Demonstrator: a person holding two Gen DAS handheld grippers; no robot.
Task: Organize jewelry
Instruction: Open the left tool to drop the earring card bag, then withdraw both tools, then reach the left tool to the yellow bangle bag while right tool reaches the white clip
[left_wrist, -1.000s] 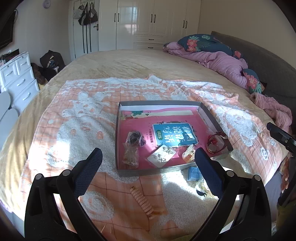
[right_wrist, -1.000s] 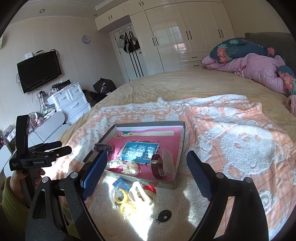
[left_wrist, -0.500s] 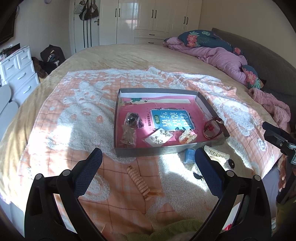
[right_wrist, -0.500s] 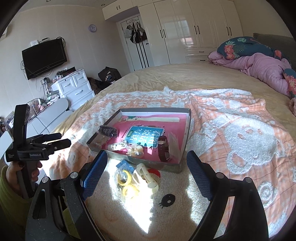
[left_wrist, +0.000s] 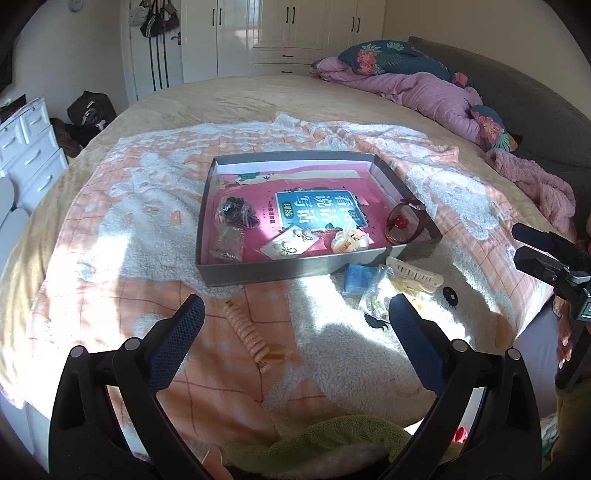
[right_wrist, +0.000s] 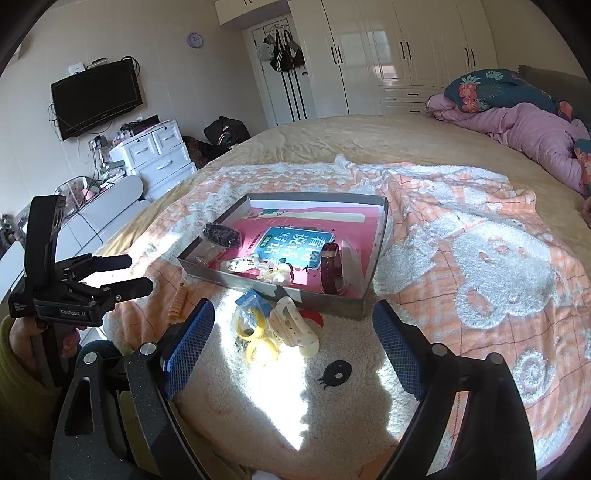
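We are looking over a wide bed covered in a tan sheet, with a peach-and-white fleecy blanket spread across the middle of both frames. On the blanket, at frame centre, a shallow grey cardboard tray with a pink lining is sitting level. Inside it, a teal printed booklet is lying flat at centre. In the left wrist view, a dark red watch strap is leaning at the tray's right wall, a clear packet of dark beads is lying at its left side, and a white card of earrings and a cream hair claw are resting near the front wall.

Outside the tray, just below its front wall, loose pieces are lying on the blanket: a white comb-shaped hair clip, a clear bag of yellow rings and a small blue box close together, and a peach spiral hair tie apart to their left in the left wrist view.

We are holding the left tongs wide apart over the blanket at lower frame, gripping nothing. The right tongs are also spread wide and empty, framing the clip and the rings in the right wrist view.
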